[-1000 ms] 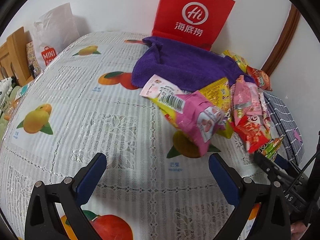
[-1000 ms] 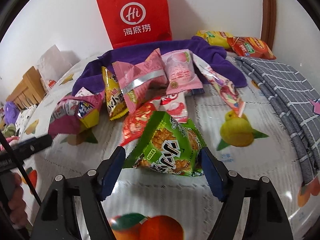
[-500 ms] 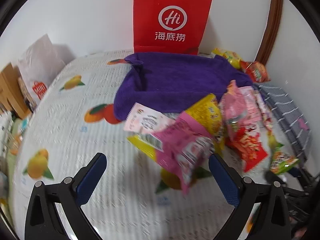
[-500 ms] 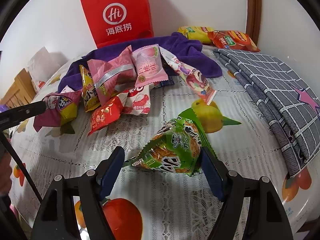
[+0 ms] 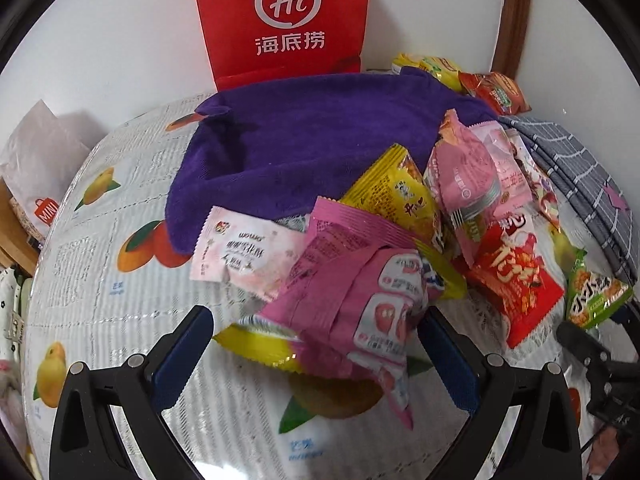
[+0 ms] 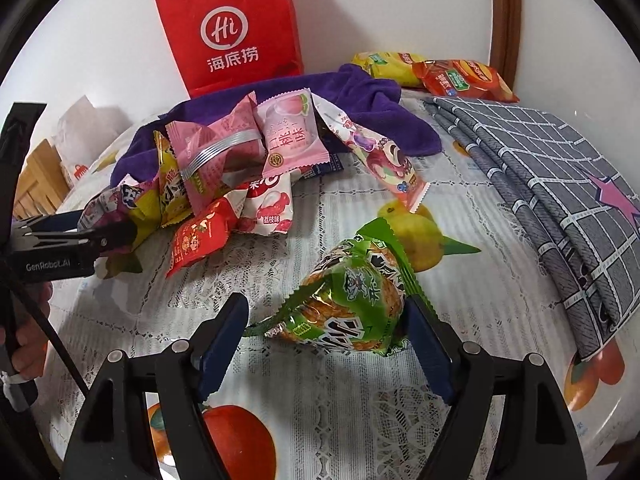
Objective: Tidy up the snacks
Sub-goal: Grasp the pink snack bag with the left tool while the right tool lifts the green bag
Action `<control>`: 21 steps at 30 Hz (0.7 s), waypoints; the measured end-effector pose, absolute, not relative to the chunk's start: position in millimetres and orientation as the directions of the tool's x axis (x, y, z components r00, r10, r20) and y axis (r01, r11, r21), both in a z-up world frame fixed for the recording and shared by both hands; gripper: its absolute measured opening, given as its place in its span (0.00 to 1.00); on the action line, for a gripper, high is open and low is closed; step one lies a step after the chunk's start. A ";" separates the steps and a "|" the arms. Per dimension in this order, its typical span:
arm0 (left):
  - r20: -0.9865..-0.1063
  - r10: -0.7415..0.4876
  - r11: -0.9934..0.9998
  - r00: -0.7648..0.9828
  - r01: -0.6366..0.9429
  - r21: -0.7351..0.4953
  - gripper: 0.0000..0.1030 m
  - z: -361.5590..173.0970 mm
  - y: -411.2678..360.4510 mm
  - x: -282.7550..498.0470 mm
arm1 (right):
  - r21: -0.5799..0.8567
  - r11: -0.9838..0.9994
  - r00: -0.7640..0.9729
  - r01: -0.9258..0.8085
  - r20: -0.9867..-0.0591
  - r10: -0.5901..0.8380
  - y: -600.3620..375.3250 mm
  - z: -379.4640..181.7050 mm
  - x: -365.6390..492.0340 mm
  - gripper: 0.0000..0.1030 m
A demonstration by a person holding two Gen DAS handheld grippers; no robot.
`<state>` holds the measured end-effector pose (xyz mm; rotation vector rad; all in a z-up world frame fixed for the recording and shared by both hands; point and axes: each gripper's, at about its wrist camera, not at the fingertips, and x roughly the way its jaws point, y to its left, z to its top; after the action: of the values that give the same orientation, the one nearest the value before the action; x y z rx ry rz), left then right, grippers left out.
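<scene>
A pile of snack packets [image 6: 240, 168] lies on the fruit-print tablecloth [image 6: 328, 420] in front of a purple towel [image 5: 312, 148]. My left gripper [image 5: 313, 314] is open, and a pink snack bag [image 5: 360, 292] on top of a yellow one lies between its fingers; it also shows at the left edge of the right wrist view [image 6: 116, 236]. My right gripper [image 6: 326, 302] has its jaws opening. A green snack bag [image 6: 352, 300] rests on the cloth between them. It leans on the right finger [image 6: 424, 340] and a gap separates it from the left finger.
A red paper bag [image 5: 280, 20] stands against the wall behind the towel. A folded grey checked cloth [image 6: 560, 184] lies at the right. Yellow and red packets [image 6: 440, 72] sit at the back right. A white shopping bag [image 5: 36, 168] is at the far left.
My left gripper has rolled and moved up to the pile, so the pink bag now sits between its fingers. The green bag, earlier spanning my right jaws, now lies loose against one finger.
</scene>
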<state>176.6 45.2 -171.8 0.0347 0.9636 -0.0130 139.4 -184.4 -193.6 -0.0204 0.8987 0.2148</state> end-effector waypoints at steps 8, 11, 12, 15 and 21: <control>-0.812 -0.044 0.999 0.583 0.021 -0.040 0.70 -166.9 49.7 168.2 | 0.067 0.981 0.602 -0.184 -0.781 0.166 -183.6 -192.6 140.8 0.76; -0.810 -0.041 0.999 0.586 0.019 -0.037 0.69 -164.4 51.2 160.3 | 0.045 0.983 0.602 -0.179 -0.785 0.146 -180.5 -190.3 137.5 0.74; -0.809 -0.038 0.999 0.587 0.016 -0.035 0.69 -163.1 51.7 157.1 | 0.047 0.982 0.599 -0.181 -0.787 0.148 -180.6 -189.9 135.6 0.74; -0.802 -0.040 0.999 0.596 0.012 -0.041 0.68 -155.6 54.4 146.7 | 0.079 0.980 0.583 -0.181 -0.794 0.171 -182.5 -186.1 131.5 0.73; -0.790 -0.039 0.998 0.612 -0.008 -0.055 0.68 -134.6 59.9 133.5 | 0.108 0.979 0.584 -0.173 -0.789 0.190 -186.5 -163.5 124.6 0.72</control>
<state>133.5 59.9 -134.6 -0.0551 0.9116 -0.0177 124.6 -186.5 -163.5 0.0201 0.9229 0.2122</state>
